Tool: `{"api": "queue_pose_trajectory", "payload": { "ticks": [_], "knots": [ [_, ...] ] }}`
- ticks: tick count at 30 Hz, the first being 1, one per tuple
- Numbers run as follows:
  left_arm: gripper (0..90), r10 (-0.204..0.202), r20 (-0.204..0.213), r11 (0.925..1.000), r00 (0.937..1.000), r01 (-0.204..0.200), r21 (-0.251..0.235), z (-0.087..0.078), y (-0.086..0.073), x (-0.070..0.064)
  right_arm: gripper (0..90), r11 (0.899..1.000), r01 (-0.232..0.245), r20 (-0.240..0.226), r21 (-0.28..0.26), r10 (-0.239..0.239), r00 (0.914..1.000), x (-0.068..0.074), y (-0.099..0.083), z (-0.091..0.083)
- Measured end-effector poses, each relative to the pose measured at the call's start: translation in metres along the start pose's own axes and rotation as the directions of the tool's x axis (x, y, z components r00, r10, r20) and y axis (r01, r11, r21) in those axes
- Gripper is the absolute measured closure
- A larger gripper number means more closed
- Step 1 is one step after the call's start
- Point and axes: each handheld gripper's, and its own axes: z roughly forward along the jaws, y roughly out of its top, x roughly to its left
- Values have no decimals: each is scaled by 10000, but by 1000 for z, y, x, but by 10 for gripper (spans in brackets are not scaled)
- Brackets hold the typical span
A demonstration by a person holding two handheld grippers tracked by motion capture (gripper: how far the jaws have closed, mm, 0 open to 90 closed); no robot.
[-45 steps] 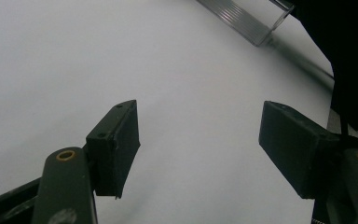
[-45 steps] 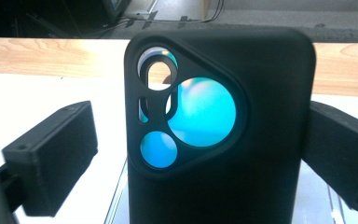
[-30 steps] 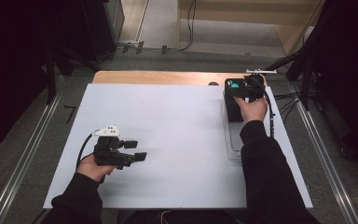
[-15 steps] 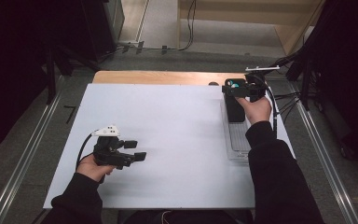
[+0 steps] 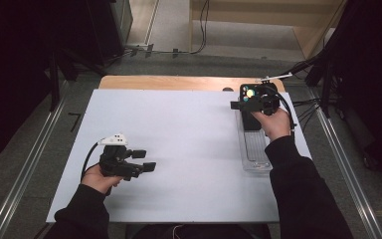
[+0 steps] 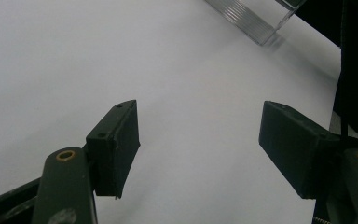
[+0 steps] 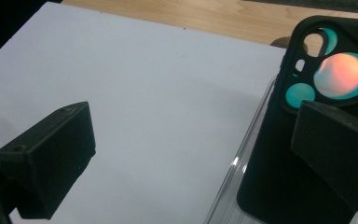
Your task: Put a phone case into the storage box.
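**Asker:** Black object at the far right, what is it and where does it sit?

**Describer:** It looks like a black phone case (image 7: pixel 307 140) with round camera cut-outs glowing teal and orange. It stands in the far end of a clear plastic tray (image 5: pixel 252 149) on the right side of the white desk (image 5: pixel 189 149).

**Asker:** What are the hands doing?

**Describer:** The right tongs (image 5: pixel 248 105) hover at the case, jaws apart; in the right gripper view one jaw overlaps the case and the other hangs over bare desk. Nothing is clamped. The left tongs (image 5: pixel 144 160) rest low at the near left, well apart from the tray, jaws also spread and empty.

**Asker:** What could go wrong?

**Describer:** My guess: the case is off-centre between the jaws, so closing now might catch just an edge, tipping it or sliding it along the tray. The light tray could also shift, since the left tongs are not steadying it.
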Motion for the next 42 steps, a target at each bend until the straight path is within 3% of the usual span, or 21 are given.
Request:
{"api": "queue_pose_trajectory", "payload": {
  "ticks": [2, 9, 11, 20, 36, 42],
  "knots": [
    [294, -16, -8, 10000, 10000, 16, 2, 0, 0, 0, 62, 9999, 115, -50, -11, -115, 9999, 4, -2, -2],
    [294, -21, -27, 10000, 10000, 21, 11, 0, 0, 0, 65, 9989, 438, -305, 178, -433, 9986, 18, -10, -3],
    [294, -10, -31, 10000, 10000, 10, 5, 0, 0, 0, 139, 9988, 430, -342, 212, -423, 9985, 22, -12, -4],
    [295, -10, -38, 10000, 10000, 10, 2, 0, 0, 0, 143, 9974, 705, -931, 152, -688, 9933, 36, -25, -12],
    [294, 34, 10, 10000, 10000, -34, 25, 1, -1, -1, 223, 9867, 1596, -1520, 301, -1533, 9764, 56, -58, -16],
    [294, 31, 15, 10000, 10000, -31, 88, 2, -1, -2, 228, 9815, 1876, -1914, 391, -1769, 9654, 60, -73, -12]
  ]
}}
